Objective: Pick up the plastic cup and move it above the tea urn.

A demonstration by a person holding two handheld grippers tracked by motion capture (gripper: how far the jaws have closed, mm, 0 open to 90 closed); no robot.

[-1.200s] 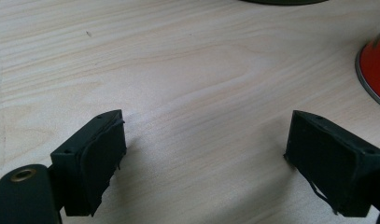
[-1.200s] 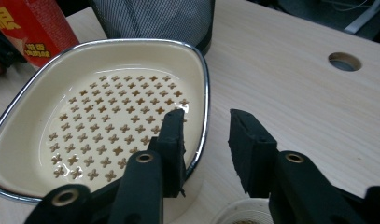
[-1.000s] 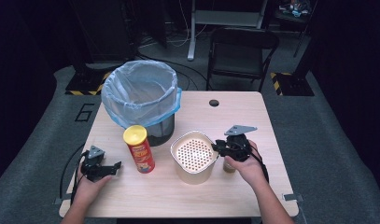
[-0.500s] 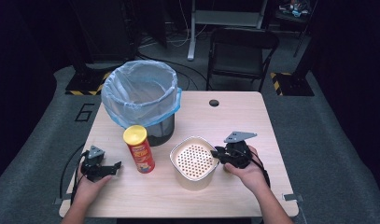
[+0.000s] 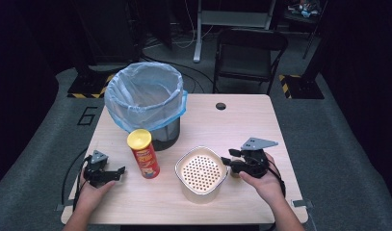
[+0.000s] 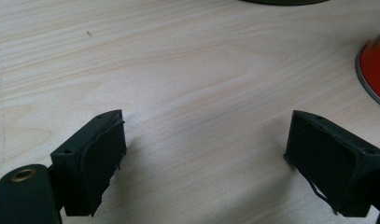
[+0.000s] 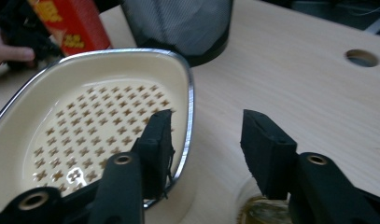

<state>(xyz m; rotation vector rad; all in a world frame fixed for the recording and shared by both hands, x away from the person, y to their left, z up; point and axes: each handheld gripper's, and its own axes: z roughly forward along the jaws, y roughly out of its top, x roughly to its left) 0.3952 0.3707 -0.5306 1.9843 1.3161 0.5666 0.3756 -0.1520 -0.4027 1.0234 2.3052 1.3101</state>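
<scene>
My right gripper (image 7: 204, 135) straddles the rim of the cream strainer bowl (image 5: 202, 173), jaws spread, unclenched. Cross-shaped holes dot its bottom. My left gripper (image 6: 204, 163) gapes over the table's (image 5: 241, 125) left edge.

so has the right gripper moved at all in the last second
Yes, slightly. The right gripper has edged left toward the perforated bowl, judged against the table's round hole; its jaws now straddle the rim.

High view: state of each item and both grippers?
Bin: upright, lined with blue bag, open.
Can: upright, yellow lid on.
Strainer bowl: upright, empty.
Left gripper: open, empty, low over table.
Right gripper: open, one jaw inside bowl rim, one outside.
</scene>
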